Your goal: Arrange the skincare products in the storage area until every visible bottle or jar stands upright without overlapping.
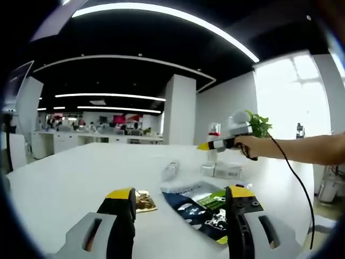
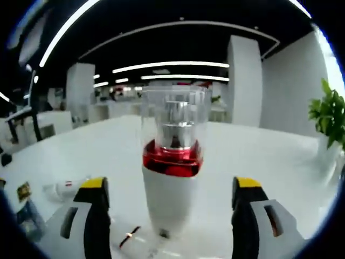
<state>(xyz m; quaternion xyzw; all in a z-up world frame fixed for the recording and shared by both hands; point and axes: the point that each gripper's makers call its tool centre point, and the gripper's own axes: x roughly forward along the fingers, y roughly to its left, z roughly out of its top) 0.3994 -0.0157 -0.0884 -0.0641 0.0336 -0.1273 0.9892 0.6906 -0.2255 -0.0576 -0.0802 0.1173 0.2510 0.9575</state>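
Both views are bright below and dark above: long ceiling light strips (image 1: pixel 167 13) glow against a black ceiling and bow with fisheye distortion. Right of the left gripper (image 1: pixel 180 208), a window (image 1: pixel 291 91) is blown out white. The red-banded bottle (image 2: pixel 171 162) between the right gripper's jaws looks soft, with glare on its clear cap.

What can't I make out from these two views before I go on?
- Left gripper view: the lying bottle is too small and blurred to read.
- Left gripper view: the dark packet is partly hidden behind the left gripper.
- Right gripper view: the upright bottle has its base cut off by the bottom edge; the right gripper stands open around it, contact unclear.
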